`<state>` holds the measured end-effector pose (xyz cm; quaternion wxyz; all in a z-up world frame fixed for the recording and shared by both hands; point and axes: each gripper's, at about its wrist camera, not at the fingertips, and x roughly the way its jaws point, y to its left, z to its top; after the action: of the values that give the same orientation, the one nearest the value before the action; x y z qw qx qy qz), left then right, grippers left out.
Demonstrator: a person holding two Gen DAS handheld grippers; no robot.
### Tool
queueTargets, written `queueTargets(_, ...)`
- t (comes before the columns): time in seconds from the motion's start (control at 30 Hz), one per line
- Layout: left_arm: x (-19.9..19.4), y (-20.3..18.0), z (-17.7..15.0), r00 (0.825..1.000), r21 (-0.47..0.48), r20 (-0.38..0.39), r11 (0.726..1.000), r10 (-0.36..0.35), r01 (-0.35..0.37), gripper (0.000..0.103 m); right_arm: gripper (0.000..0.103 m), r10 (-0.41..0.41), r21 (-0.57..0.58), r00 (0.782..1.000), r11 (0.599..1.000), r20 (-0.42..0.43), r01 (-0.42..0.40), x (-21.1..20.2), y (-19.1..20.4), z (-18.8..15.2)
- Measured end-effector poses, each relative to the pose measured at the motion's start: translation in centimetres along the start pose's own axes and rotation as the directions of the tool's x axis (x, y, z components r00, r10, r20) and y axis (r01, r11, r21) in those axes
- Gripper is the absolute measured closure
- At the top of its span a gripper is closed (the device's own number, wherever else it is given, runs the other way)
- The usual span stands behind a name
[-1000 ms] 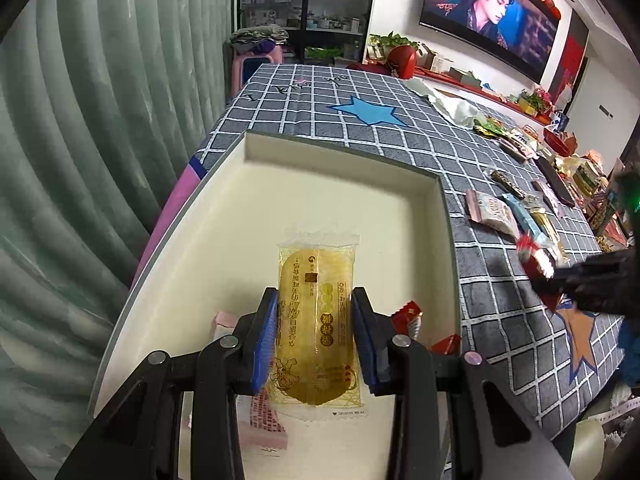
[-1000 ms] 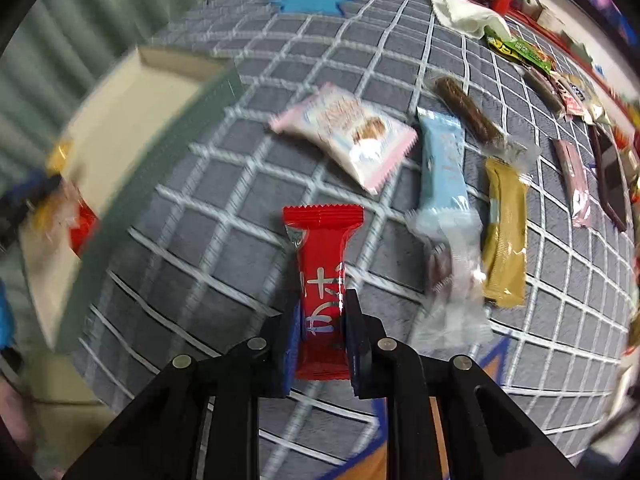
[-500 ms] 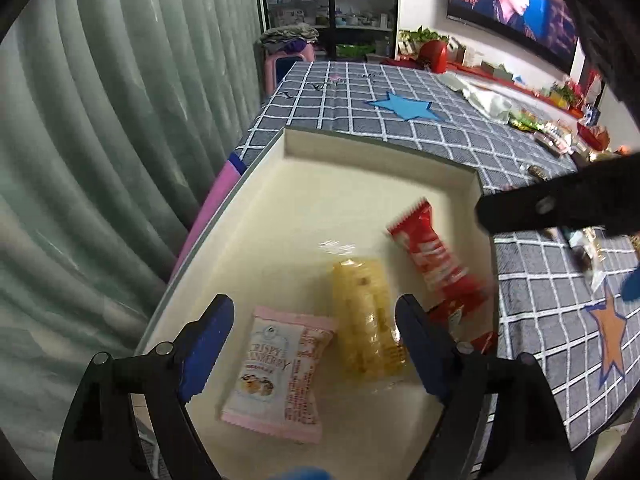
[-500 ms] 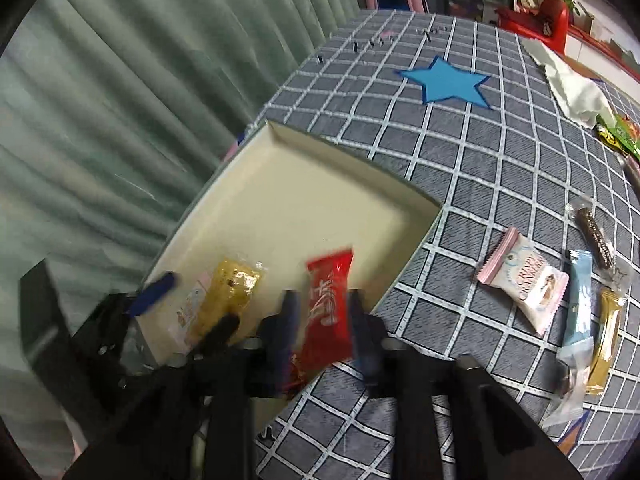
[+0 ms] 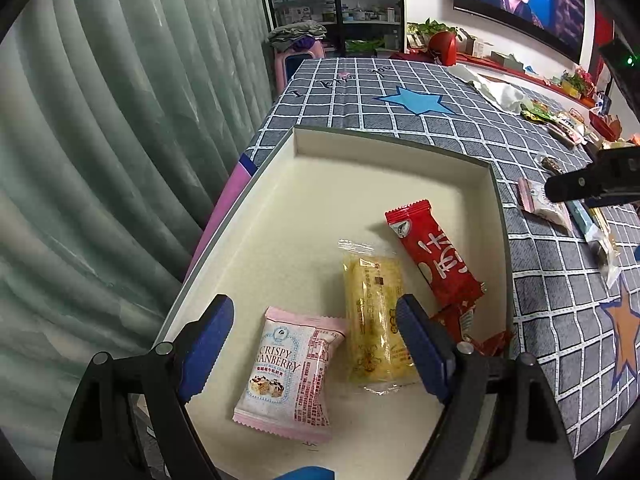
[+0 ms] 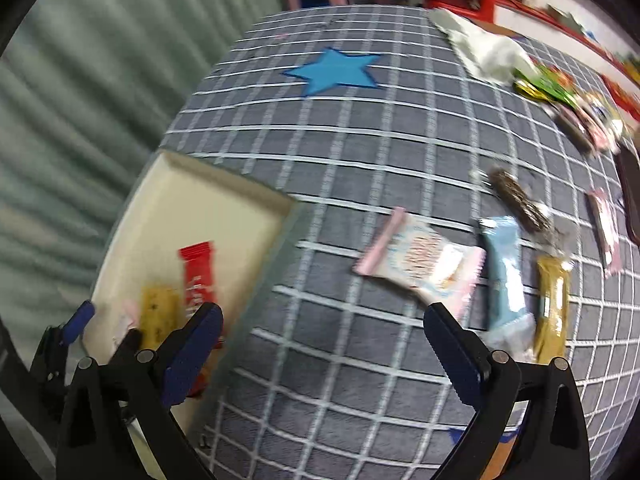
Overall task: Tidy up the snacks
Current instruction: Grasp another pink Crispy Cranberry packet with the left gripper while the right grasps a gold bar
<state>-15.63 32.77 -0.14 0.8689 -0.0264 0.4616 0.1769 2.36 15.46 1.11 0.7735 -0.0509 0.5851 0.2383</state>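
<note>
The left gripper (image 5: 314, 344) hangs with its blue-padded fingers (image 5: 206, 346) spread wide and holding nothing, above the near end of the shallow cream cardboard box (image 5: 392, 162). Between and beyond the pads lie a pink "Crispy Cranberry" wrapper (image 5: 292, 374), a clear-wrapped yellow cake bar (image 5: 376, 320) just beside it, and a long red snack packet (image 5: 434, 254) along the box's right wall, with smaller red wrappers (image 5: 460, 322) tucked at the near right corner.

The right gripper (image 6: 322, 348) is likewise released and empty, over the grey checked tablecloth (image 6: 360, 128) just past the box's right edge. Ahead near its right finger lie another pink packet (image 6: 420, 260), a light blue bar (image 6: 504, 276), a gold bar (image 6: 554, 300) and a dark bar in clear wrap (image 6: 516, 196); more snacks crowd the table's far right edge, blurred
</note>
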Motion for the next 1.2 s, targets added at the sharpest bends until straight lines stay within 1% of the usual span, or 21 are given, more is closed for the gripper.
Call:
queueTargets(0.1, -0.1, -0.1, 0.2, 1.0, 0.006, 0.001, 1.0, 0.011, -0.011, 0.017, 0.002, -0.065, 0.051, 0.998, 0.997, 0.026, 0.063, 0.2, -2.2, 0.7)
queueTargets(0.27, 0.0, -0.5, 0.5, 0.999, 0.022, 0.002, 0.999, 0.043, -0.043, 0.017, 0.002, -0.118, 0.15, 0.993, 0.982, 0.031, 0.112, 1.8, -5.4, 2.1)
queueTargets(0.37, 0.1, -0.9, 0.7, 0.998, 0.042, 0.006, 0.997, 0.068, -0.069, 0.017, 0.002, -0.147, 0.172, 0.989, 0.975, 0.031, 0.139, 3.0, -6.1, 2.8)
queueTargets(0.43, 0.1, -1.1, 0.8, 0.997, 0.053, 0.006, 0.995, 0.08, -0.08, 0.017, 0.001, -0.168, 0.167, 0.986, 0.972, 0.015, 0.163, 4.4, -6.2, 3.2)
queueTargets(0.47, 0.2, -1.2, 0.8, 0.997, 0.055, 0.005, 0.995, 0.081, -0.081, 0.017, 0.001, -0.21, 0.146, 0.978, 0.968, 0.019, 0.205, 4.8, -5.9, 3.4)
queueTargets(0.5, 0.2, -1.3, 0.9, 0.997, 0.057, 0.004, 0.995, 0.08, -0.081, 0.017, 0.001, -0.219, 0.123, 0.976, 0.969, 0.013, 0.216, 5.3, -5.8, 3.4)
queueTargets(0.57, 0.2, -1.5, 0.9, 0.997, 0.062, 0.003, 0.995, 0.081, -0.081, 0.017, 0.001, -0.212, 0.087, 0.977, 0.973, -0.014, 0.212, 6.1, -5.5, 3.0)
queueTargets(0.6, 0.1, -1.5, 0.9, 0.997, 0.065, 0.004, 0.994, 0.083, -0.083, 0.017, 0.001, -0.236, 0.062, 0.972, 0.97, -0.004, 0.235, 6.2, -5.2, 2.8)
queueTargets(0.67, 0.1, -1.9, 1.0, 0.997, 0.072, 0.005, 0.994, 0.083, -0.083, 0.017, 0.001, -0.227, 0.032, 0.974, 0.973, 0.008, 0.227, 6.2, -4.9, 2.3)
queueTargets(0.83, -0.3, -2.8, 1.1, 0.997, 0.09, 0.011, 0.993, 0.08, -0.081, 0.017, 0.001, -0.213, -0.014, 0.977, 0.977, -0.003, 0.213, 5.9, -5.0, 0.9)
queueTargets(1.03, -0.9, -3.8, 1.0, 0.996, 0.111, 0.019, 0.99, 0.081, -0.083, 0.017, 0.001, -0.201, -0.042, 0.98, 0.979, 0.001, 0.2, 4.8, -5.5, -1.5)
queueTargets(1.1, -1.5, -4.3, 1.0, 0.998, 0.118, 0.031, 0.991, 0.058, -0.061, 0.017, 0.001, -0.196, -0.053, 0.981, 0.979, 0.0, 0.196, 4.1, -6.0, -2.4)
queueTargets(1.17, -2.5, -5.3, 1.1, 0.999, 0.141, 0.05, 0.99, 0.01, -0.017, 0.017, 0.001, -0.182, -0.053, 0.983, 0.982, -0.005, 0.181, 3.4, -6.7, -3.1)
queueTargets(1.2, -3.0, -6.2, 1.1, 0.998, 0.165, 0.059, 0.986, -0.024, 0.014, 0.017, 0.001, -0.165, -0.047, 0.986, 0.985, 0.017, 0.166, 2.6, -7.1, -3.5)
